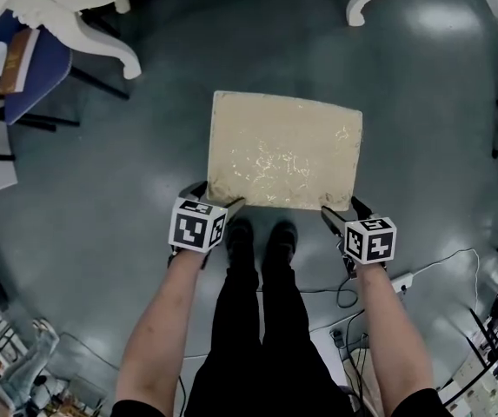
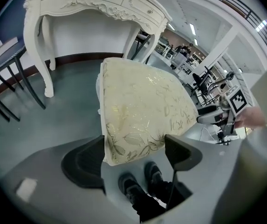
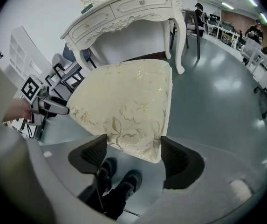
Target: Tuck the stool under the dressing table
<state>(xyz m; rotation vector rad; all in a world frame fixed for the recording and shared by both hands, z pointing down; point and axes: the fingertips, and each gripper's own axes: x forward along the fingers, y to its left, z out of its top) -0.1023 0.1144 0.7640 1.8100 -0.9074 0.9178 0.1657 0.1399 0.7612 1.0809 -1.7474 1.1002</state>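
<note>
Glossy grey floor (image 1: 136, 198) beneath rectangular, cream, gold-leaf-patterned padded stool (image 1: 285, 150)

Stool (image 1: 285, 150) before dressing table (image 1: 101, 42) (well apart); 2 shoes (image 1: 282, 237) behind stool.

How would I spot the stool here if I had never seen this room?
Find the white carved dressing table at the far side of the grey floor. Just before it, by the person's shoes, stands the stool. Unlike the blue chair nearby, its rectangular top is cream fabric with a gold leaf pattern.
</note>
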